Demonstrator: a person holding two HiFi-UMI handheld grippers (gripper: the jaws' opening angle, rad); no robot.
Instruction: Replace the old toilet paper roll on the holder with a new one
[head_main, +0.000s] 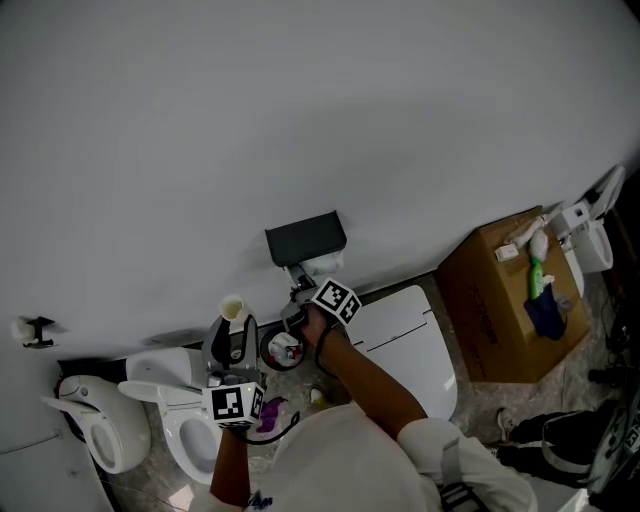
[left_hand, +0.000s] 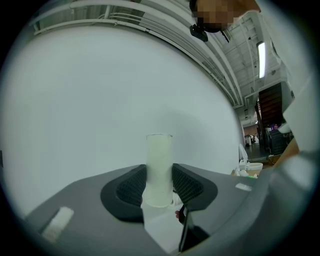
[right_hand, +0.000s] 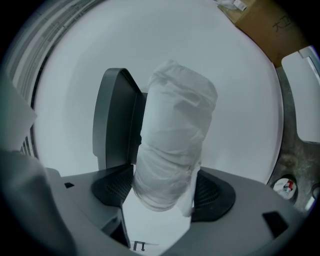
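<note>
The dark grey paper holder (head_main: 305, 238) hangs on the white wall, and its cover (right_hand: 116, 120) stands just left of the new roll. My right gripper (head_main: 302, 288) is held up right below it, shut on a white toilet paper roll (right_hand: 172, 145) that stands between the jaws (right_hand: 165, 192) and reaches up beside the cover. A loose flap of paper hangs at the roll's right side. Lower left, my left gripper (head_main: 233, 338) is shut on a bare pale cardboard tube (left_hand: 159, 167), which stands upright between its pads (left_hand: 131, 187). The tube (head_main: 232, 308) pokes up above the jaws.
A white toilet (head_main: 185, 420) stands below the left gripper, with another white fixture (head_main: 100, 425) to its left. A white panel (head_main: 410, 340) leans at the wall foot, beside a cardboard box (head_main: 505, 300) with bottles on it. A small round object (head_main: 283, 348) lies on the floor.
</note>
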